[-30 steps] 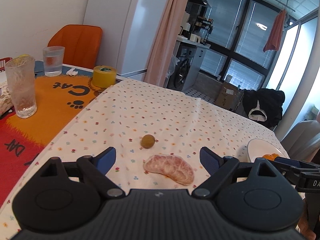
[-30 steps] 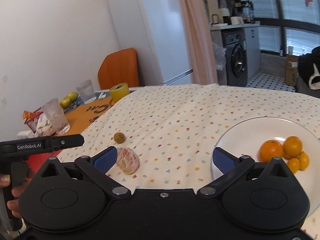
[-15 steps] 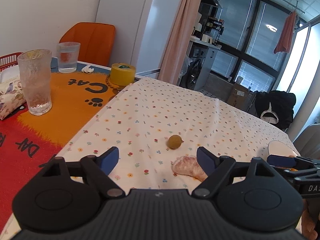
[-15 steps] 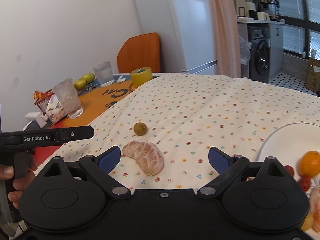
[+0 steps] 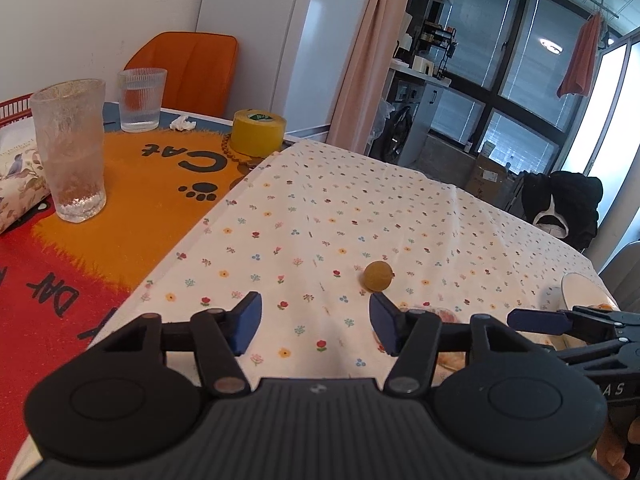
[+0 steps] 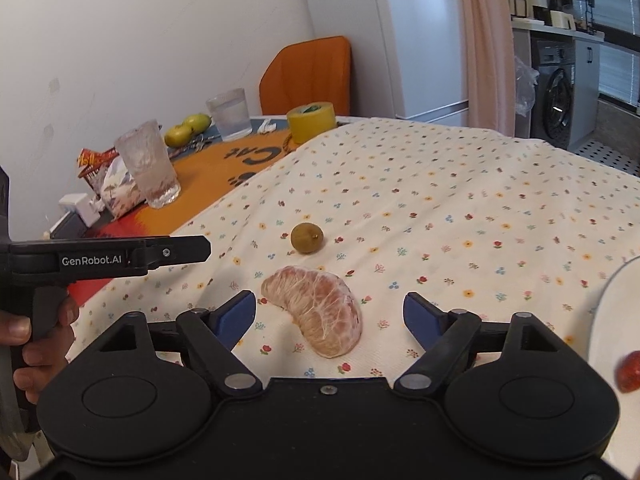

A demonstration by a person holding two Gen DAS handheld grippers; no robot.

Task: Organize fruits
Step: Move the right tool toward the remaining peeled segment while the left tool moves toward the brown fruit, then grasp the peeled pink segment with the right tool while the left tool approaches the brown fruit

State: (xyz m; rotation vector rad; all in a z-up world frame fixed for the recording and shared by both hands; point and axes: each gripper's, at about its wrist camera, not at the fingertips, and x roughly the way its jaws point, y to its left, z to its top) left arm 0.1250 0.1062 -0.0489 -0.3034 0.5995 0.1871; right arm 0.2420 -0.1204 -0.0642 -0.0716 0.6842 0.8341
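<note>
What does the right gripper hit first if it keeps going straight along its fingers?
Most likely the peeled pink citrus half: it lies on the floral tablecloth just ahead of the open right gripper, roughly centred between the fingers. The small brown round fruit sits beyond it. Height above the cloth is unclear.

Peeled citrus half (image 6: 320, 316) lies flat (curved) near small brown fruit (image 6: 307, 237).

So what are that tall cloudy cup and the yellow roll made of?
The tall cup looks like frosted, textured glass, though clear plastic is possible: light passes through it. The yellow roll looks like adhesive tape, glossy-sided with a hollow core.
</note>
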